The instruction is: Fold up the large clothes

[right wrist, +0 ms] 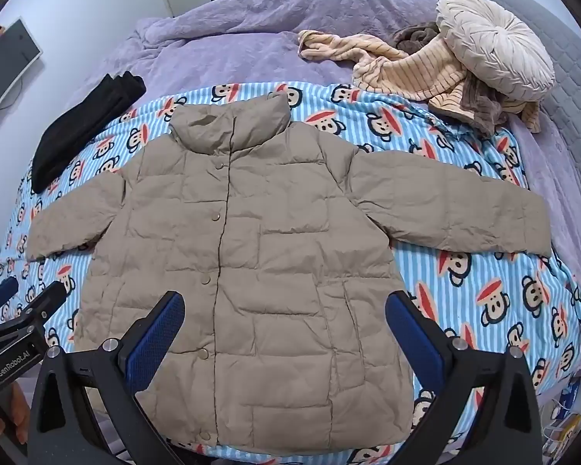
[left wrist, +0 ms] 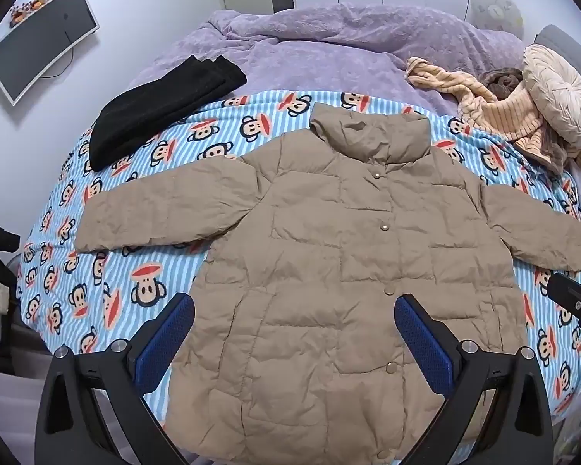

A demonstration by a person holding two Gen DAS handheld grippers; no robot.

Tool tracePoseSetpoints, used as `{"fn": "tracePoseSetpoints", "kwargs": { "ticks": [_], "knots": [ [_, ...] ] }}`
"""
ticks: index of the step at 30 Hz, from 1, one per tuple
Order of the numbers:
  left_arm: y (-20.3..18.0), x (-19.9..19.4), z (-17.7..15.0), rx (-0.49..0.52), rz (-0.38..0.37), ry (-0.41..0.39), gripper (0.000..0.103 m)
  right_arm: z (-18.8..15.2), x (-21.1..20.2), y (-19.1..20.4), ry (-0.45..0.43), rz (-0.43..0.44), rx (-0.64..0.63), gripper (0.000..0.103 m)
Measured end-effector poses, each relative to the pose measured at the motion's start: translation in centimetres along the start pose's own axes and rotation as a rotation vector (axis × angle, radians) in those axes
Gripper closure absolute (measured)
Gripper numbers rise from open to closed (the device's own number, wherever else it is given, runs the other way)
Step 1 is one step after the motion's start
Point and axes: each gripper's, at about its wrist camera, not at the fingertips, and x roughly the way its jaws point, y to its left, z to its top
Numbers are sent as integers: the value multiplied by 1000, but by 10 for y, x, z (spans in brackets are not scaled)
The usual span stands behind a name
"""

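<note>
Two claws, left claw [left wrist: 294, 321] and right claw [right wrist: 284, 319], both spread wide and grasping nothing, hover over the hem of a tan puffer jacket [left wrist: 341, 271] lying flat, snapped shut, sleeves spread, on the monkey-print blanket [left wrist: 147, 271] on the bed.

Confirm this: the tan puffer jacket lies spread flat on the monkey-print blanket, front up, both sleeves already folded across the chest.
Not quite. The tan puffer jacket lies flat, front up, on the monkey-print blanket, but both sleeves are stretched out to the sides, not folded. The right wrist view shows it clearly.
</note>
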Motion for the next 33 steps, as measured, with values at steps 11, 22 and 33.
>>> {"fn": "tracePoseSetpoints", "kwargs": {
  "ticks": [11,22,33],
  "knots": [
    [-3,-3,3,0,-29,-12,0,0,-1,1,-6,-3,-7,0],
    [-3,-3,3,0,-27,-14,0,0,-2,1,-10,1,-6,0],
    [-4,-3,2,0,-27,-14,0,0,-2,2,-13,2,-6,0]
  ]
}}
